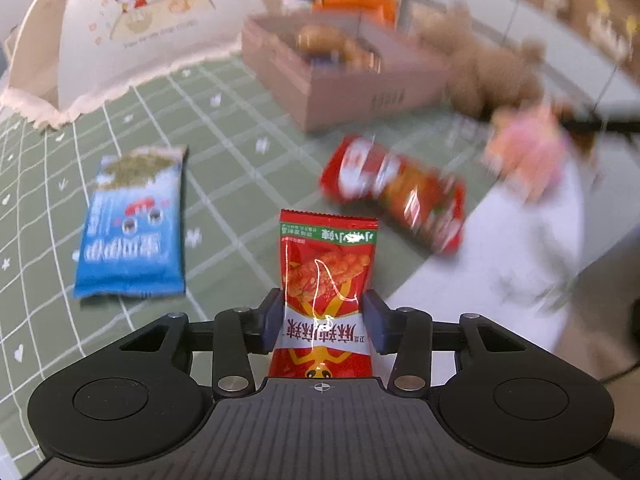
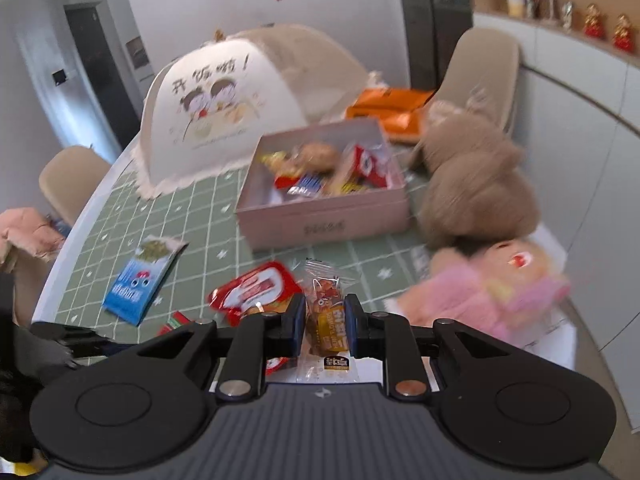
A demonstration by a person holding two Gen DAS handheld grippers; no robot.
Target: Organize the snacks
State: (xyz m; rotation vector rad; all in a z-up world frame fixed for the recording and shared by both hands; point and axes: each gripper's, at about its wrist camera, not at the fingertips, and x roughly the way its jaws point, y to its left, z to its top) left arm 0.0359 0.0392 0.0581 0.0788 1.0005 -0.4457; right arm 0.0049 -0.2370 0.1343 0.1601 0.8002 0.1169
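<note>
Right now the left gripper (image 1: pixel 323 322) is clamping a red spicy-snack packet (image 1: pixel 326 280) above the green grid tablecloth (image 1: pixel 224 184), while the right gripper (image 2: pixel 323 322) is pinching a clear-wrapped yellow snack (image 2: pixel 325 312) in front of the pink box (image 2: pixel 320 220) (already holding several snacks). Both packets are being held low, so their upper ends are flopping freely; a slippery wrapper could slide out, or catch the box wall beside the brown plush toy (image 2: pixel 476 192).
</note>
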